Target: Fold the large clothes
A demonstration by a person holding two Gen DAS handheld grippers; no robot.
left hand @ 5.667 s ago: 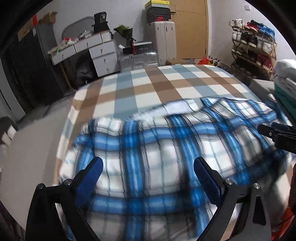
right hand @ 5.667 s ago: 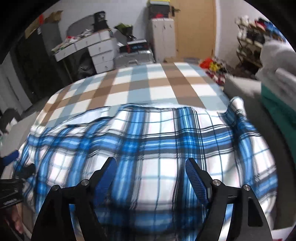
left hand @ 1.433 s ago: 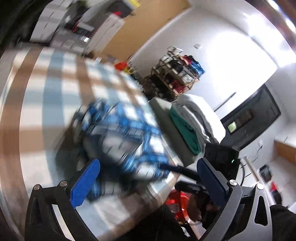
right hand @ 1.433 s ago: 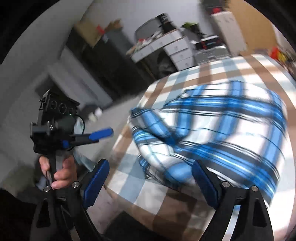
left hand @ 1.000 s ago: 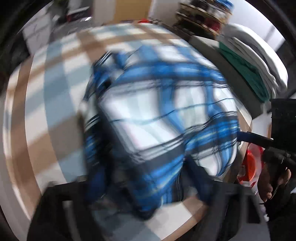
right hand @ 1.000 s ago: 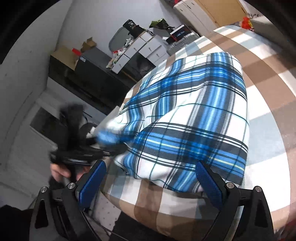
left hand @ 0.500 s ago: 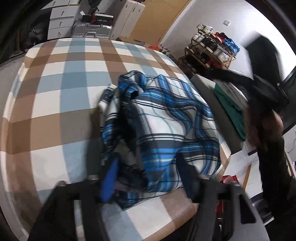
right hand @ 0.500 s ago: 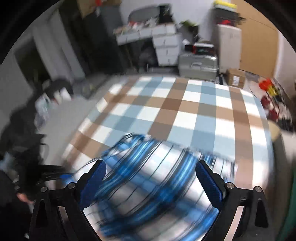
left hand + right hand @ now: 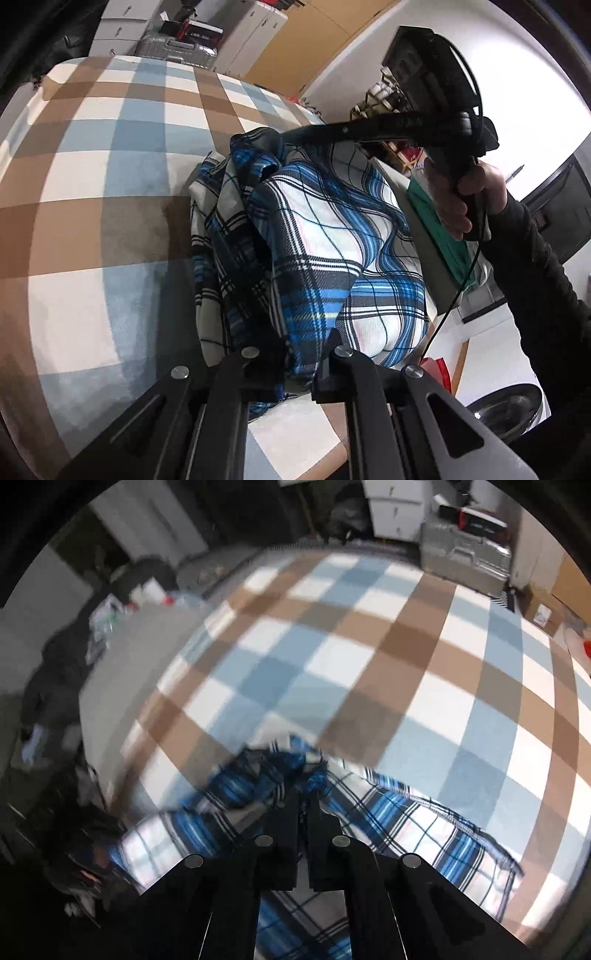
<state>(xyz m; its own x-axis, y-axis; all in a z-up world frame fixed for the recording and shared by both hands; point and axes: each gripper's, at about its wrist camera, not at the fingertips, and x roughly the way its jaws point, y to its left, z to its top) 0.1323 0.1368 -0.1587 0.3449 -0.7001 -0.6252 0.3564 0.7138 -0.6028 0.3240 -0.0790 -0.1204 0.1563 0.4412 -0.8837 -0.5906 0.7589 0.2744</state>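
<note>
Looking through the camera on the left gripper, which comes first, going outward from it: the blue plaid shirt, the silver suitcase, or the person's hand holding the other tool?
From the left gripper:
1. Blue plaid shirt, bunched right at its fingers, on the checked blanket.
2. Person's hand, to the right, holding the right gripper over the shirt's far end.
3. Silver suitcase, on the floor past the blanket's far edge, top of the view.

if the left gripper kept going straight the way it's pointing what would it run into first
The plaid shirt. The left gripper has just closed on its near edge, and the bunched cloth fills the line ahead. Beyond it, likely the right gripper pinching the far end, though depth is unclear.
</note>
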